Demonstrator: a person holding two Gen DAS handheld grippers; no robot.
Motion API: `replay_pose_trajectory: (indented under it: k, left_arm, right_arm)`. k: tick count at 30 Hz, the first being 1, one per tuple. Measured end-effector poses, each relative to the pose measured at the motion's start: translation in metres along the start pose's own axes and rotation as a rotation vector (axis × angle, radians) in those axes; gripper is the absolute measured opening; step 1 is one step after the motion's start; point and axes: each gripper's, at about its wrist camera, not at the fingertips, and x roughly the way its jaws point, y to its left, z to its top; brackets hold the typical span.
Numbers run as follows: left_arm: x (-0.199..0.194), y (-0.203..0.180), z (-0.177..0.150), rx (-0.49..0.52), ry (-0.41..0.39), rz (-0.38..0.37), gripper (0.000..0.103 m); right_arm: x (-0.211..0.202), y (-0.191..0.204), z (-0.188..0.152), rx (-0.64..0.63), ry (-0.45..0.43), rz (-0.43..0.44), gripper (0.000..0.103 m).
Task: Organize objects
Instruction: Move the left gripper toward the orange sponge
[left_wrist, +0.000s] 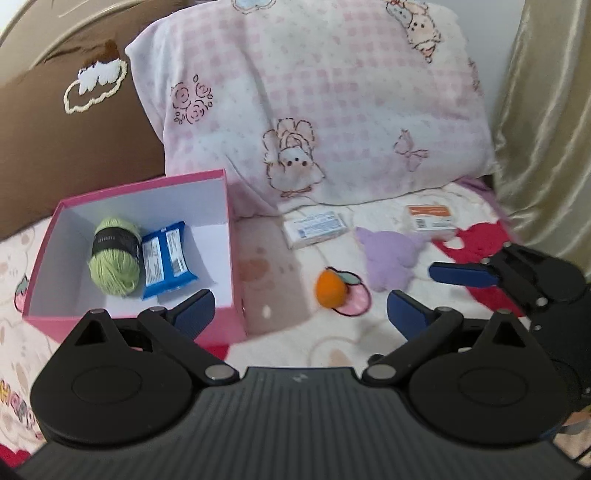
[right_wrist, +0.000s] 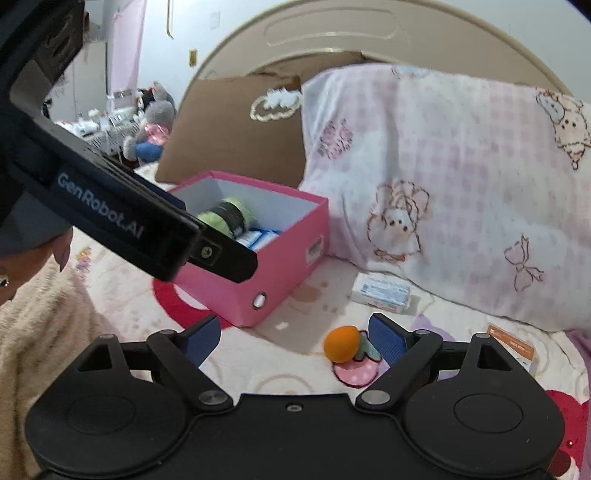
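Blue-padded hand-held gripper (right_wrist: 293, 341) gapes wide, holding nothing

Both the left gripper (left_wrist: 301, 308) and right gripper (right_wrist: 293, 338) hover, fingers spread wide.

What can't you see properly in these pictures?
- Pink box: in the right wrist view the left tongs' body covers its near corner, hiding part of the green yarn.
- Orange-labelled box: the right tongs' own finger cuts it off.
- Purple plush toy: blurred, shape unclear.
- White packet: print too small to read.
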Motion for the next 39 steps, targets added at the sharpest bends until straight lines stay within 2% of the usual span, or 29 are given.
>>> replay_pose_trajectory:
  k: [3, 8, 11, 15, 20, 24, 26, 29, 32, 35, 39]
  left_arm:
    - [0.017, 0.002, 0.006, -0.03, 0.004, -0.042, 0.1]
    - [0.051, -0.015, 0.011, -0.008, 0.03, -0.089, 0.1]
    - [0.069, -0.022, 0.009, -0.013, 0.047, -0.107, 0.099]
    - [0.088, -0.022, 0.004, -0.039, 0.034, -0.139, 0.097]
    - [0.102, -0.014, -0.007, -0.051, -0.005, -0.179, 0.091]
    - [0.11, -0.005, -0.015, -0.077, -0.033, -0.188, 0.084]
    - [0.115, -0.004, -0.02, -0.082, -0.047, -0.176, 0.08]
    - [0.124, -0.004, -0.026, -0.103, -0.046, -0.205, 0.071]
    - [0.133, -0.007, -0.031, -0.107, -0.047, -0.196, 0.064]
    - [0.143, -0.003, -0.036, -0.151, -0.027, -0.2, 0.06]
    - [0.151, 0.003, -0.04, -0.189, 0.003, -0.22, 0.055]
  right_arm:
    - [0.011, -0.006, 0.001, -0.029, 0.03, -0.01, 0.09]
    - [0.032, -0.016, -0.012, -0.099, 0.016, -0.039, 0.09]
    - [0.052, -0.027, -0.024, -0.057, 0.077, -0.103, 0.09]
    - [0.062, -0.038, -0.031, -0.008, 0.093, -0.116, 0.09]
    - [0.074, -0.035, -0.032, 0.021, 0.129, -0.102, 0.09]
    - [0.084, -0.035, -0.03, 0.116, 0.186, -0.085, 0.09]
    - [0.088, -0.031, -0.031, 0.103, 0.193, -0.095, 0.09]
    - [0.096, -0.026, -0.035, 0.067, 0.201, -0.118, 0.09]
    - [0.11, -0.027, -0.039, 0.083, 0.26, -0.098, 0.088]
    - [0.117, -0.03, -0.038, 0.09, 0.26, -0.099, 0.087]
    - [0.116, -0.034, -0.033, 0.099, 0.218, -0.097, 0.082]
